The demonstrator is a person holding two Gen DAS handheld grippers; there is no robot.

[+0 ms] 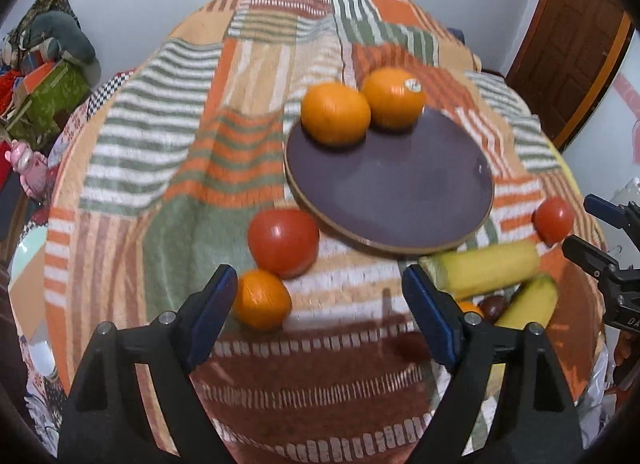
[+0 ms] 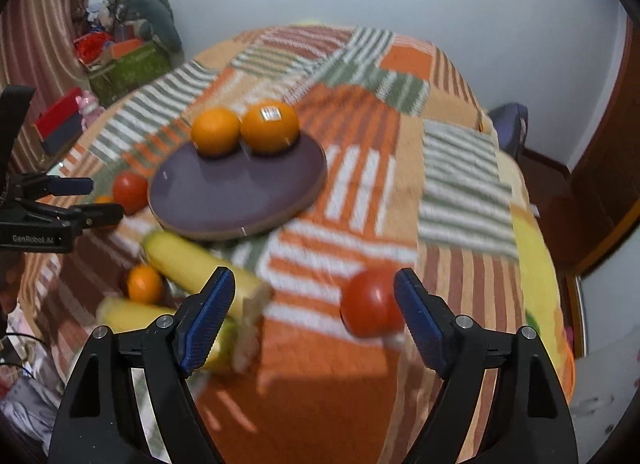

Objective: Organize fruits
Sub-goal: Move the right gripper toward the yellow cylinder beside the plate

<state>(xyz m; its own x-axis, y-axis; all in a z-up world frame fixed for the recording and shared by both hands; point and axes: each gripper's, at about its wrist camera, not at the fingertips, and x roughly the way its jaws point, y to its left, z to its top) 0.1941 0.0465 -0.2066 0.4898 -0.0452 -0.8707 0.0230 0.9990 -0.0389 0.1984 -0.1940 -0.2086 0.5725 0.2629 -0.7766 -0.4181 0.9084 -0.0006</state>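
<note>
"GenRobot.AI" is printed on the left gripper (image 2: 90, 198); the orange's sticker (image 2: 270, 112) is unreadable

A dark purple plate (image 1: 400, 188) lies flat ahead of the left hand-held gripper (image 1: 320, 300), carrying two oranges at its far edge: a plain orange (image 1: 335, 112) touching a stickered orange (image 1: 394, 97). A small orange (image 1: 262, 299) sits just beside that gripper's left finger, touching a large tomato (image 1: 283, 242) just beyond it. Two yellow corn cobs (image 1: 484, 270) lie past its right finger. A second tomato (image 2: 370, 302) rests just inside the right finger of the right hand-held gripper (image 2: 314, 310), whose jaws are spread.
</note>
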